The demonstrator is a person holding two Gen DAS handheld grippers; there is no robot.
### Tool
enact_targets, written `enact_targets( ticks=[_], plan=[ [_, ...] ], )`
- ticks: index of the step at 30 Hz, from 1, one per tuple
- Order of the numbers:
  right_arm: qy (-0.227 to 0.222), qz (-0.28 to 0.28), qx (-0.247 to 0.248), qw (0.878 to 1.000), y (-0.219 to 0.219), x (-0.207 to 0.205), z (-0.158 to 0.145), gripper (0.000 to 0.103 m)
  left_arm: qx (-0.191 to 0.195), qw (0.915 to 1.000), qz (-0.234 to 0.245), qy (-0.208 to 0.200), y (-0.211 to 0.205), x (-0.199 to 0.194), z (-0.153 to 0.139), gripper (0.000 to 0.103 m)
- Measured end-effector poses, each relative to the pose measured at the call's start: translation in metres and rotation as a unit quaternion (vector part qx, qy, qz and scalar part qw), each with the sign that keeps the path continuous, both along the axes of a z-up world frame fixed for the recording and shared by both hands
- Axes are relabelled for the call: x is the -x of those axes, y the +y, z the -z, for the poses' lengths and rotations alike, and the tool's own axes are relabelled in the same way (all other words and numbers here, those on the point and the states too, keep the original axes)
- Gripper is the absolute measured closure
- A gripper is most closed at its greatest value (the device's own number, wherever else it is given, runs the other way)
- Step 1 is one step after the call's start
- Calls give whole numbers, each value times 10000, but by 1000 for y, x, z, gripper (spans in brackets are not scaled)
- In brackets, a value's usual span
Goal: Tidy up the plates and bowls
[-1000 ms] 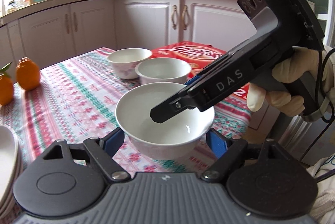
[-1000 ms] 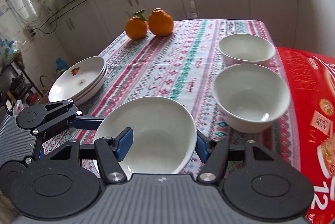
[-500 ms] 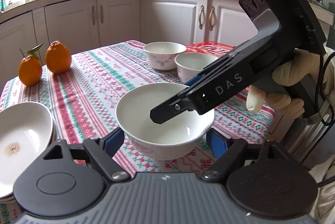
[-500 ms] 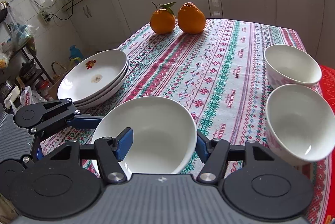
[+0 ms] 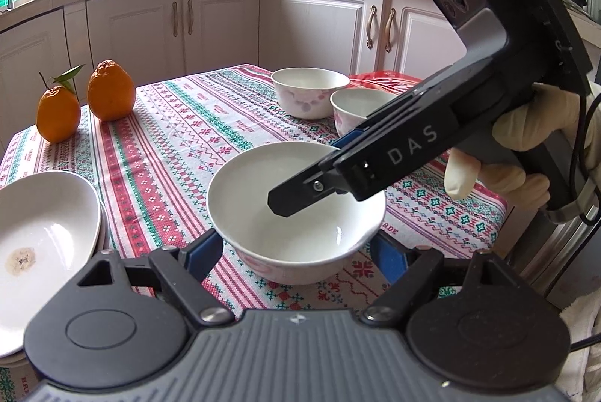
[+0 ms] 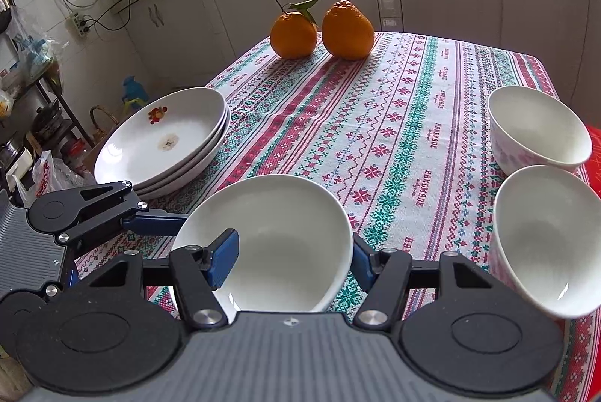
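A plain white bowl (image 5: 244, 207) (image 6: 285, 233) hangs just over the tablecloth, held by both grippers. My left gripper (image 5: 296, 252) is shut on it, a blue pad against each side. My right gripper (image 6: 293, 259) is shut on its wall, with one finger (image 5: 296, 199) inside the bowl and the other outside. In the right wrist view a left-gripper finger (image 6: 157, 225) meets the bowl's left side. Two more bowls (image 6: 541, 128) (image 6: 544, 233) stand at the right. A stack of white plates (image 6: 165, 139) (image 5: 41, 225) sits at the left edge of the table.
Two oranges (image 6: 293, 34) (image 6: 347, 30) sit at the table's far end. A red box (image 5: 387, 81) lies beyond the two bowls (image 5: 310, 90) (image 5: 360, 109). A gloved hand (image 5: 526, 139) holds the right gripper. Kitchen cabinets ring the patterned tablecloth (image 6: 394, 146).
Both grippers have carried the bowl leftward across the table, away from the two other bowls and nearer the plate stack. Both grips are unchanged.
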State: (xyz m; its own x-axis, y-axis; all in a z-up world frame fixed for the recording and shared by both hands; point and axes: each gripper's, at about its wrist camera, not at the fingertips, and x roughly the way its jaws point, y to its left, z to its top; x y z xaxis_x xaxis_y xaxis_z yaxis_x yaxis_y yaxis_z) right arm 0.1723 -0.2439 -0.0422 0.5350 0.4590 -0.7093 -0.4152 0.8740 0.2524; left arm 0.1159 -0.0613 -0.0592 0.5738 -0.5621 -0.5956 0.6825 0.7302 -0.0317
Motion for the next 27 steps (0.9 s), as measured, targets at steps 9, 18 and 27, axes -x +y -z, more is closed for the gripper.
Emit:
enact_targets(
  ticks=[9,18,27],
  plan=[
    [-9,-46,-70,10000,1,0,2,23,-26,10000,-2,-42,-1,0,1,10],
    [-460,-11,50,9989,-1,16,-12,2,-2,9999,143,-27,0,6,-7,3],
    [-1081,458,409,9922,-25,47,-29,0,-364,9981,490,-127,-7,14,-25,1]
  ],
)
